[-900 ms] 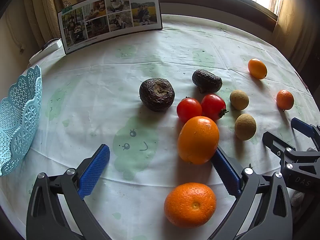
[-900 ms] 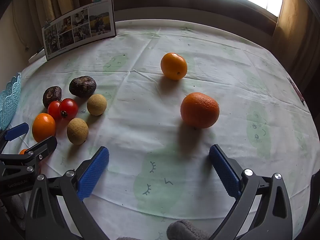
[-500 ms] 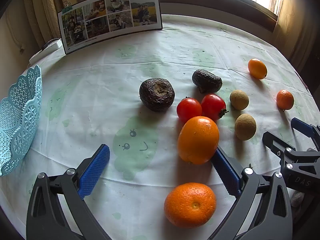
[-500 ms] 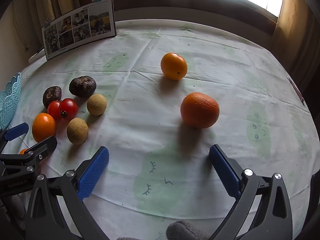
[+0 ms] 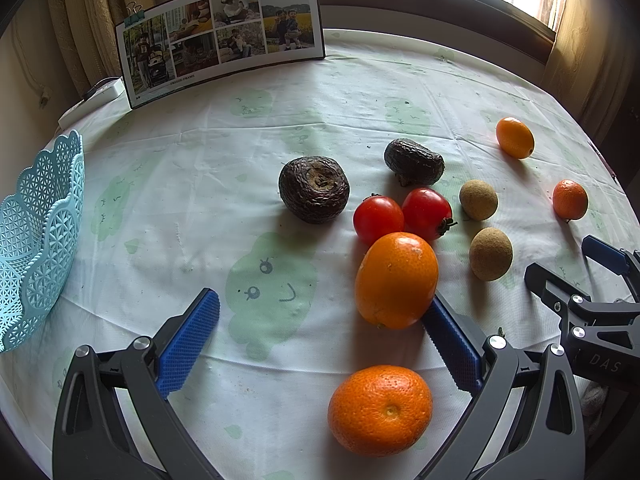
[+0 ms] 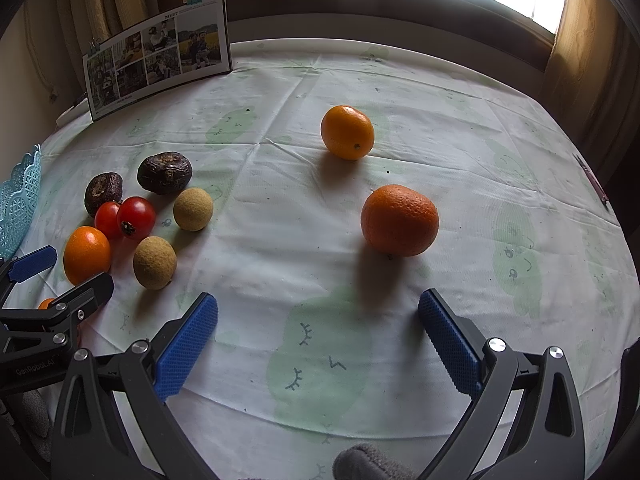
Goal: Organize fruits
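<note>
Now, by item:
Left gripper: jaws spread wide and holding nothing, low over the table near its front edge.
Right gripper: jaws likewise apart and empty, hovering over the tablecloth.
Smooth orange: on the cloth, just beside the left gripper's right blue pad; whether they touch I cannot tell.
Dimpled orange: nearest the left wrist camera, between the two left fingers.
Tomatoes: two red ones side by side, just behind the smooth orange.
Dark wrinkled fruits: two, behind the tomatoes, set apart from each other.
Brown round fruits: two, right of the tomatoes.
Rough orange: ahead of the right gripper, between its fingers' lines, well clear of the pads.
Small yellow-orange fruit: farther back from the rough orange.
Blue lattice basket: at the left edge of the table, well apart from the fruit; its inside is mostly out of view.
Photo board: standing upright at the table's far side.
</note>
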Demonstrator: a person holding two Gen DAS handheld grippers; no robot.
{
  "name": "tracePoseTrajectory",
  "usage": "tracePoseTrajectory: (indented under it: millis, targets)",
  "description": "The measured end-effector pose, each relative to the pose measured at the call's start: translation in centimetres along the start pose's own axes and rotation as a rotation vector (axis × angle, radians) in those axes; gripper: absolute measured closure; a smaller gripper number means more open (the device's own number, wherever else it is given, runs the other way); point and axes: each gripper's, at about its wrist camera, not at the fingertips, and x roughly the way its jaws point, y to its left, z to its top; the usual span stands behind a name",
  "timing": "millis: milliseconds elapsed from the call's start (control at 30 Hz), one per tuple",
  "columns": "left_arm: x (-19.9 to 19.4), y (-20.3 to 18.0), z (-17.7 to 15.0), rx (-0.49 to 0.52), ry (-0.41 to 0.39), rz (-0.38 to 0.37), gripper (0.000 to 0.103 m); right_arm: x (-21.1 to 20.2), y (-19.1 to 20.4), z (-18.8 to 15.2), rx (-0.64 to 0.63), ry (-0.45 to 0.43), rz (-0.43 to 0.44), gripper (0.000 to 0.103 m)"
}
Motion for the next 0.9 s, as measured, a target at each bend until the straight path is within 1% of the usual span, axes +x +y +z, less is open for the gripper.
tracePoseTrajectory:
  millis: [200,300,433,500,767,833,900]
  targets:
    - [0.0,0.0,0.0,0.001,0.0,-0.001,0.002,-0.1,0.0,-0.1,-0.004,0.002,0.0,0.005]
    - [0.0,0.0,0.0,0.002,0.0,-0.003,0.002,-1.0,-0.1,-1.2,-0.021,0.0,0.016,0.005]
    - [0.0,0.1,0.0,0.002,0.001,-0.004,0.002,-1.6,-0.1,-2.1,-0.027,0.007,0.016,0.005]
    - [-0.1,0.0,-0.1,0.003,0.001,-0.012,0.002,-1.1,-0.2,-1.3,-0.027,0.014,0.016,0.005]
    - [-0.6,0.7,-0.1,-0.007,-0.016,-0.087,0.002,-0.9,-0.2,-1.1,-0.027,0.026,0.014,0.005]
    - [-0.9,0.7,-0.2,-0.001,-0.028,-0.087,0.002,-0.9,-0.2,-1.1,-0.027,0.025,0.015,0.005]
    - [-1.5,0.8,-0.2,0.01,-0.057,-0.07,0.002,-1.0,-0.2,-1.1,-0.025,0.025,0.018,0.005]
